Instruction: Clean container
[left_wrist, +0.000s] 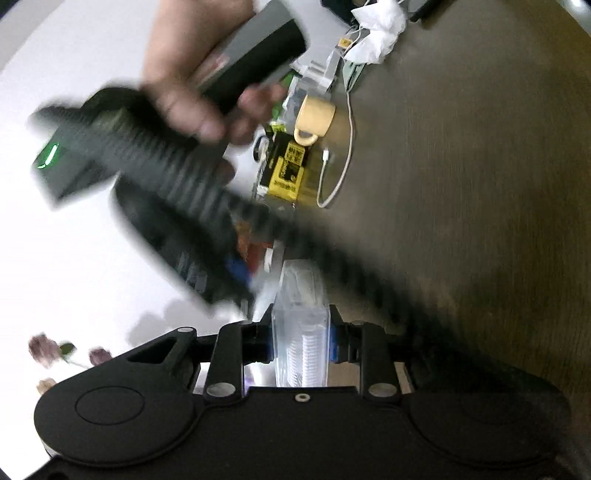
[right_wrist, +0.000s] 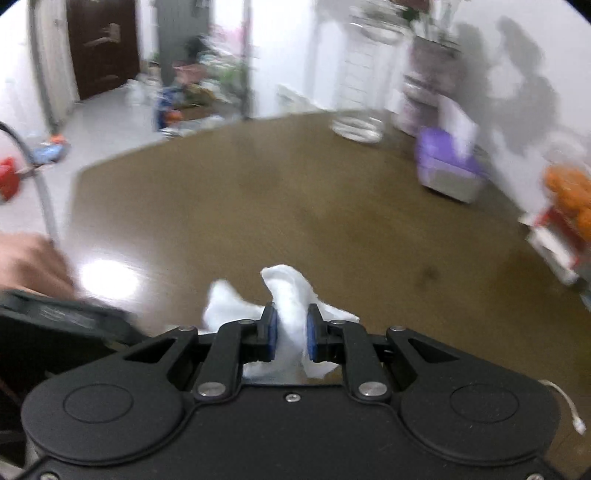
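Observation:
My left gripper (left_wrist: 301, 338) is shut on a clear plastic container (left_wrist: 301, 325), held edge-on between the blue pads. The right gripper's body (left_wrist: 177, 177), held by a hand (left_wrist: 184, 66), crosses the left wrist view, blurred, just above the container. My right gripper (right_wrist: 290, 332) is shut on a crumpled white tissue (right_wrist: 288, 295) and hangs above the brown table (right_wrist: 295, 192). The container does not show in the right wrist view.
In the left wrist view lie a tan mug (left_wrist: 314, 118), a yellow-black box (left_wrist: 288, 173), a white cable (left_wrist: 340, 173) and crumpled tissues (left_wrist: 376, 33). The right wrist view shows a purple tissue box (right_wrist: 447, 166), oranges (right_wrist: 569, 199) and a glass jar (right_wrist: 362, 110).

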